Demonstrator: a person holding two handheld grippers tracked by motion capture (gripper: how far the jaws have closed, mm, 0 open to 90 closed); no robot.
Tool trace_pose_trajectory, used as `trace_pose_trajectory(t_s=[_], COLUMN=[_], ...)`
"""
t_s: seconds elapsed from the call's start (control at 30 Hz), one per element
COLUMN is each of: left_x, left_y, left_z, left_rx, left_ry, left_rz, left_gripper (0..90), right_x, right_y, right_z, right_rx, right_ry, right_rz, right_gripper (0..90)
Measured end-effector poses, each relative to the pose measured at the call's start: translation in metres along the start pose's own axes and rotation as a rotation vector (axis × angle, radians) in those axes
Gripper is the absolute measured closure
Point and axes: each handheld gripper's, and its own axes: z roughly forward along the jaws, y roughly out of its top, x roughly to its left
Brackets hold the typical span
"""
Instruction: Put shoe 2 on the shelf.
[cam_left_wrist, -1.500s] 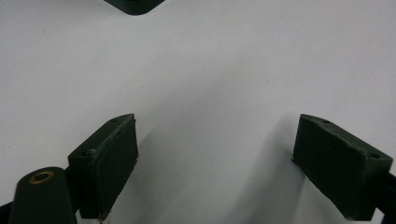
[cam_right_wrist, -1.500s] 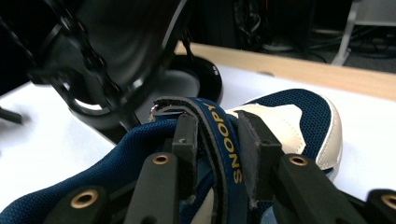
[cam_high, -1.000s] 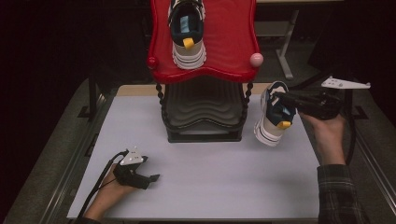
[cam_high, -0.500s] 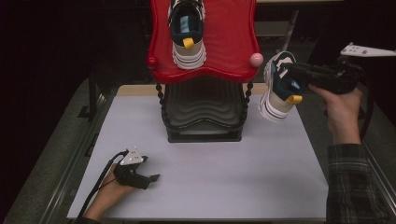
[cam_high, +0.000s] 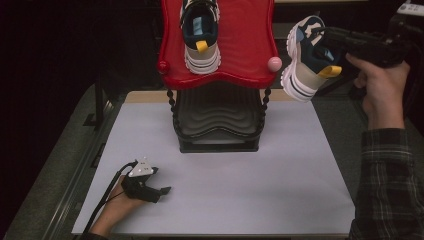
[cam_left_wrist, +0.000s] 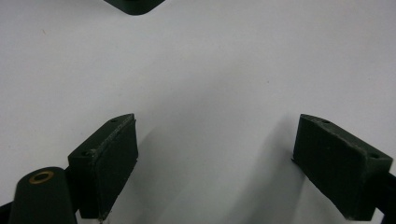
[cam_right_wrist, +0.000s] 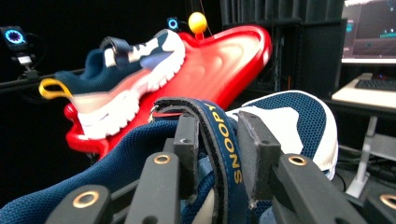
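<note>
A navy and white sneaker (cam_high: 201, 36) with a yellow heel loop stands on the red upper shelf (cam_high: 250, 45) of a two-tier rack. My right gripper (cam_high: 325, 34) holds the matching sneaker (cam_high: 306, 59) in the air just right of that shelf, heel down. In the right gripper view its jaws are shut on that sneaker's (cam_right_wrist: 299, 116) tongue strap (cam_right_wrist: 219, 135), with the shelved sneaker (cam_right_wrist: 126, 88) beyond. My left gripper (cam_high: 161, 192) rests low on the white table (cam_high: 250, 190) at the front left. Its pads (cam_left_wrist: 109, 163) stand wide apart over bare table.
The rack's black lower tier (cam_high: 217, 120) sits at the table's back middle. Pink and red knobs (cam_high: 274, 64) cap the red shelf's front corners. A monitor and keyboard (cam_right_wrist: 369, 51) stand off to the right in the right gripper view. Dark surroundings ring the table.
My right gripper has carried the sneaker up and away from the table, from beside the lower tier to the level of the red shelf. The left gripper has stayed still.
</note>
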Motion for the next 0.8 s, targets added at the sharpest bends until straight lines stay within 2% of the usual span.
trace_pose_trajectory(t_s=[0.2,0.37,0.6,0.8], left_x=[0.000,0.000,0.000,0.000], left_y=[0.000,0.000,0.000,0.000], left_z=[0.000,0.000,0.000,0.000], left_rx=[-0.001,-0.003,-0.002,0.001], left_ry=[0.002,0.001,0.001,0.002], left_rz=[0.000,-0.001,0.002,0.006], left_gripper=[13.1,13.1,13.1,13.1], right_x=[0.007,0.017,0.030,0.034], right_y=[0.027,0.045,0.061,0.065], right_z=[0.005,0.017,0.045,0.074], right_rx=[-0.018,-0.044,-0.053,-0.051], right_ry=[0.011,0.042,0.093,0.133], right_rz=[-0.029,-0.054,-0.078,-0.078], right_gripper=[69.9,70.0,70.0,70.0])
